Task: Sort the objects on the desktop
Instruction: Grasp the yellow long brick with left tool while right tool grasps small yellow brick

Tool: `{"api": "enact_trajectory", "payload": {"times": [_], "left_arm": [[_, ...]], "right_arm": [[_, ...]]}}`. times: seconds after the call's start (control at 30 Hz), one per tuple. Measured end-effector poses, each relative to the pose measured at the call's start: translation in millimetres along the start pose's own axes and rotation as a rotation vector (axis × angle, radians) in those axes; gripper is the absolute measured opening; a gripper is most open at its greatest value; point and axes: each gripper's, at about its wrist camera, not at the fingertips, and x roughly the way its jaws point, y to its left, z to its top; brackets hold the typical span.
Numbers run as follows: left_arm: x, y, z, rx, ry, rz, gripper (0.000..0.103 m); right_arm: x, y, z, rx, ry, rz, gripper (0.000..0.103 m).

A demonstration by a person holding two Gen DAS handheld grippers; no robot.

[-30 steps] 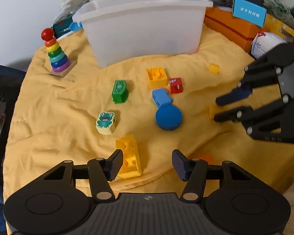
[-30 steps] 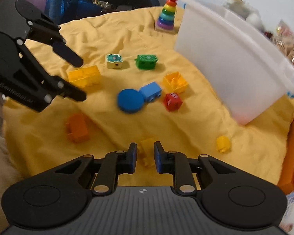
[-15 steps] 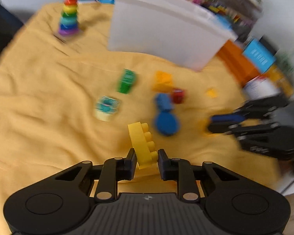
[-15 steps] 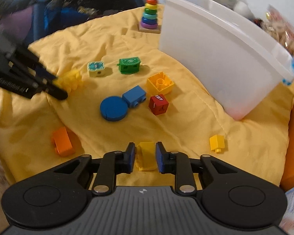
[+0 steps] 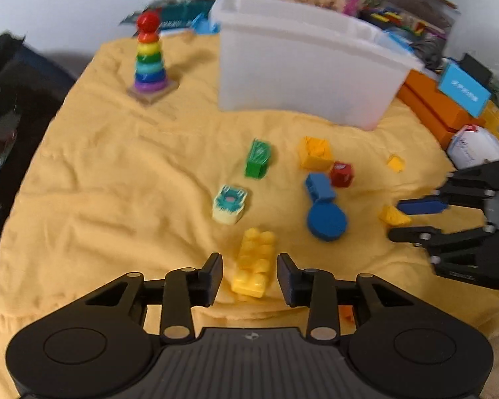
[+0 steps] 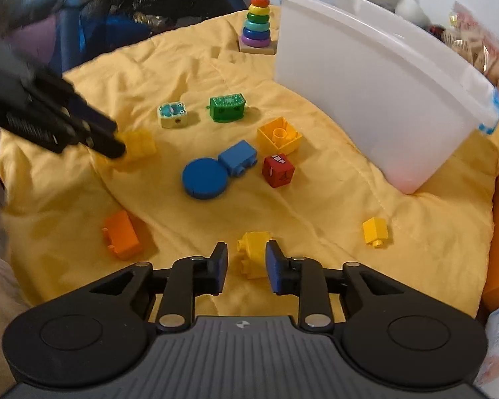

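Observation:
My left gripper [image 5: 249, 274] is open, its jaws on either side of a long yellow brick [image 5: 254, 267] that lies on the yellow cloth [image 5: 116, 183]. My right gripper [image 6: 246, 262] is open around a small yellow brick [image 6: 252, 254] on the cloth; neither pad touches it. The right gripper also shows in the left wrist view [image 5: 412, 219], and the left one in the right wrist view [image 6: 106, 136]. Loose toys lie between them: a blue disc [image 6: 203, 178], blue brick [image 6: 238, 158], red cube [image 6: 277, 170], yellow hollow brick [image 6: 278, 134], green block [image 6: 227, 107], frog block [image 6: 172, 114].
A large white plastic bin [image 6: 382, 76] stands at the back of the cloth. A rainbow ring stacker [image 6: 257, 23] stands beside it. An orange brick [image 6: 121, 234] and a tiny yellow brick [image 6: 376, 231] lie near the right gripper. Orange boxes [image 5: 439, 106] and clutter sit at the right.
Both grippers have opened. The long yellow brick held up by the left gripper half a second ago now lies on the cloth. The right gripper has let go of its small yellow brick.

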Motion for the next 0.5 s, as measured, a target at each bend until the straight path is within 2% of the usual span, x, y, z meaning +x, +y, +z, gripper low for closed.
{"api": "enact_trajectory", "payload": {"times": [0.07,0.13,0.17,0.37,0.43,0.47,0.5], "left_arm": [[-1,-6,2,0.043,-0.013,-0.003,0.043],[1,-12,1,0.089,-0.007,0.017,0.043],[4,-15,1,0.111,-0.005,0.028,0.043],[27,-18,-6,0.152,0.058,0.072,0.043],[29,-11,-7,0.121,0.06,0.044,0.035],[29,-10,-6,0.101,0.058,0.02,0.027],[27,-7,-3,0.081,0.056,-0.002,0.027]], "right_arm": [[8,0,1,-0.03,0.021,-0.036,0.032],[11,-8,1,0.022,0.028,0.001,0.019],[10,-14,3,0.068,0.034,0.025,0.017],[9,-29,3,0.25,0.023,0.088,0.018],[15,-27,-1,0.257,0.039,0.088,0.02],[14,-26,-3,0.255,0.025,0.085,0.02],[13,-26,-4,0.254,0.02,0.081,0.02]]}}
